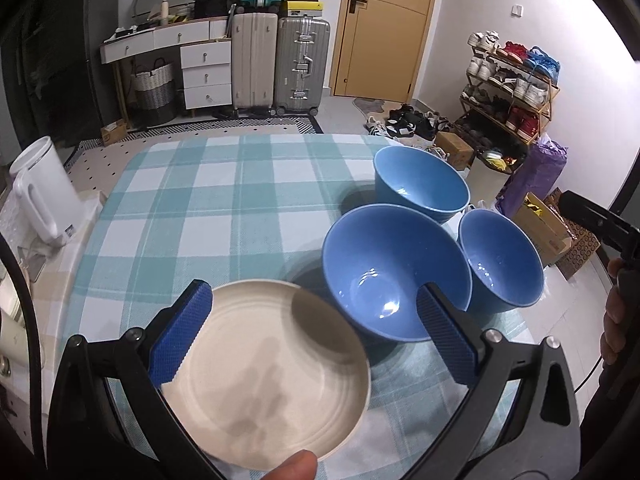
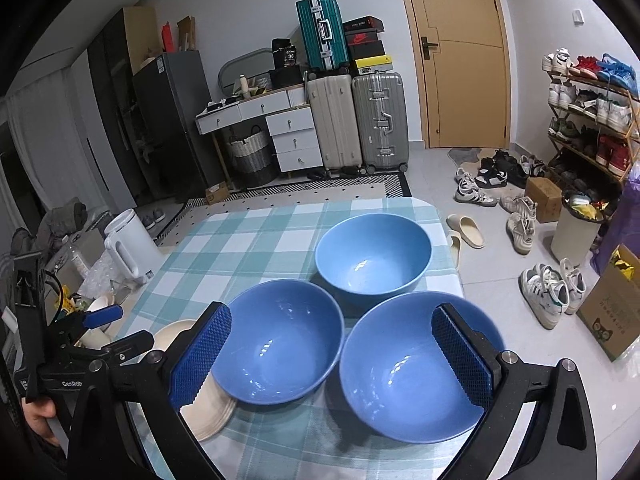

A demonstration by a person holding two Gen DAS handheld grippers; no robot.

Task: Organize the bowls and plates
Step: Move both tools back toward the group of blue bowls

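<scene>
Fingers (image 1: pixel 180 338) of the left gripper (image 1: pixel 314 334) are spread wide over the cream plate (image 1: pixel 268 376), nothing pinched yet, so the middle blue bowl (image 1: pixel 394 270) right beside that plate could easily get knocked.

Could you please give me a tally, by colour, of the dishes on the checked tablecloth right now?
Blue bowls: 3, the far one, the near left one, the near right one.
Cream plates: at least 1; the right wrist view shows stacked rims beneath, number unclear.
Total: at least 4 dishes.
</scene>
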